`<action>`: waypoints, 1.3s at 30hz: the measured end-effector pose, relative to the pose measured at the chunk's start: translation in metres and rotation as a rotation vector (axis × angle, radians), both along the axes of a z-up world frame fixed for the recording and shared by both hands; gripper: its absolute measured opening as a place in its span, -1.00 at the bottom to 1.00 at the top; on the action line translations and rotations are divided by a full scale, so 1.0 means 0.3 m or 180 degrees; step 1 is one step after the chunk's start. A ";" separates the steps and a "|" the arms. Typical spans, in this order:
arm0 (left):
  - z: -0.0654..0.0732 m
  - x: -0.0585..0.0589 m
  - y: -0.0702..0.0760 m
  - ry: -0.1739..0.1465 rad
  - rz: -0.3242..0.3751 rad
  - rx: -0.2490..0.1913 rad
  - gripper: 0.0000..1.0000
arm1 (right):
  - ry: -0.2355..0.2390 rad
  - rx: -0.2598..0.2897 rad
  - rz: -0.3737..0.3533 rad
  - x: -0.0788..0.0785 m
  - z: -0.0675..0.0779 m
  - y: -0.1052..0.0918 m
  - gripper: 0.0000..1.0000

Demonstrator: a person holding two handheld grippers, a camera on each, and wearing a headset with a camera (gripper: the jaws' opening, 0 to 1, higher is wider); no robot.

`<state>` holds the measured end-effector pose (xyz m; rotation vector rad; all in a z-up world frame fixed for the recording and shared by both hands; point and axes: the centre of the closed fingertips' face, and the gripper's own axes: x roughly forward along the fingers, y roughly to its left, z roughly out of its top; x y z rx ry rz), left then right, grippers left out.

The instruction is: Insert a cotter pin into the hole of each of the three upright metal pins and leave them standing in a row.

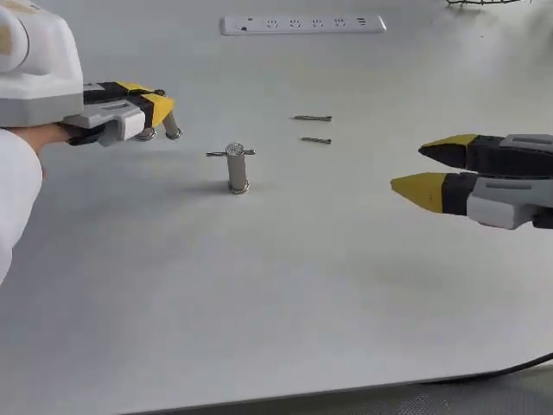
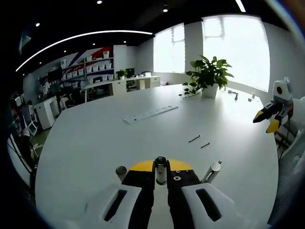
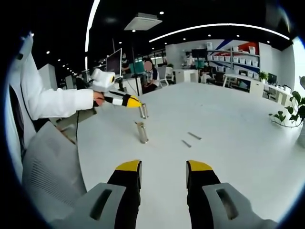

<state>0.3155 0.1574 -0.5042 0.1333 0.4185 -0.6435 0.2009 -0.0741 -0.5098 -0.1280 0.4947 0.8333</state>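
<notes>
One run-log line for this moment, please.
left tongs: shut on metal pin; right tongs: open, empty; fitted pin: standing; cotter pins: two loose

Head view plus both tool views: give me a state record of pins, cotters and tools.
left tool: shut on held pin
right tool: open, empty
held pin: upright, bare
spare pin: upright, bare, beside left tool
fitted pin: upright, alone, cotter through its top
loose cotters: two, flat on table, apart from the pins
strip: far side of table
progress: one of three fitted
</notes>
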 end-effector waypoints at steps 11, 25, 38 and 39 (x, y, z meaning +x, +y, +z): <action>0.169 -0.182 -0.126 -0.0150 -0.0322 -0.0113 -0.88 | -0.0068 0.0025 -0.0009 0.011 0.009 -0.011 -0.34; 0.091 -0.310 -0.323 0.0030 -0.0497 -0.0227 -0.88 | -0.0049 0.0038 0.0017 -0.014 0.007 -0.013 -0.35; -0.096 -0.364 -0.339 0.0359 -0.0258 -0.0167 -0.88 | 0.0022 0.0057 0.0120 -0.039 -0.022 0.006 -0.36; -0.103 -0.364 -0.340 0.0372 -0.0252 -0.0161 -0.88 | 0.0029 0.0055 0.0123 -0.040 -0.025 0.006 -0.36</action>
